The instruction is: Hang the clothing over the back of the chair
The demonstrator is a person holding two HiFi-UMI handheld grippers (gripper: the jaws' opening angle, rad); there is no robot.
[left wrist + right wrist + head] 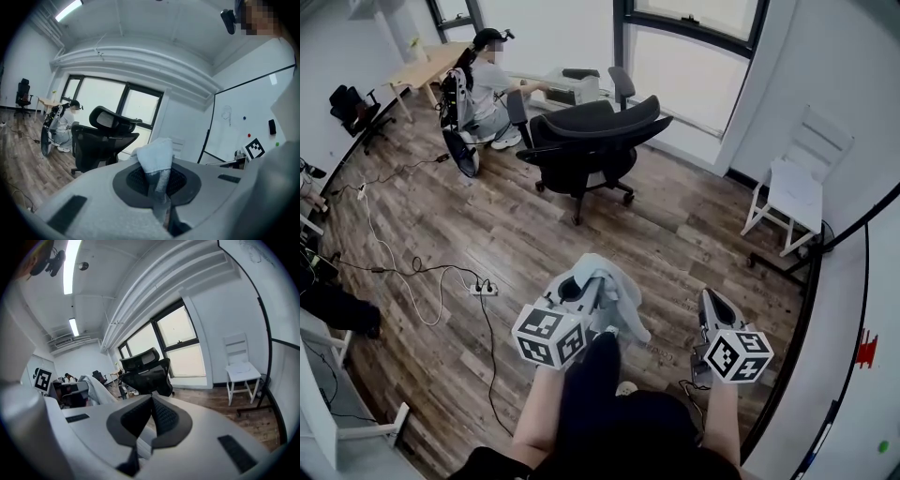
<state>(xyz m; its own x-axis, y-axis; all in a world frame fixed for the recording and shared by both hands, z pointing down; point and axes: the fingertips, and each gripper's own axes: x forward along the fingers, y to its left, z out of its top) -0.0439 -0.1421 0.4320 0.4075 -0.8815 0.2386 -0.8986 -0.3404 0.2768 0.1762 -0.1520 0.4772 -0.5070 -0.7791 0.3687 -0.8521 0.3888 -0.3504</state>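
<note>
The left gripper's [158, 190] jaws are clamped on a fold of the clothing [153, 157], which bunches above them; in the head view it drapes at lower centre. The right gripper's [151, 399] jaws are together, nothing between them. The black chair [591, 141] stands well apart, up-frame of both; its back's top edge runs left to right; the left gripper looks slightly nearer.

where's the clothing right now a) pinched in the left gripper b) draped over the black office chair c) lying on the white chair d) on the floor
A: the left gripper has its jaws shut on the pale clothing, and the back of the black office chair is bare.
</note>
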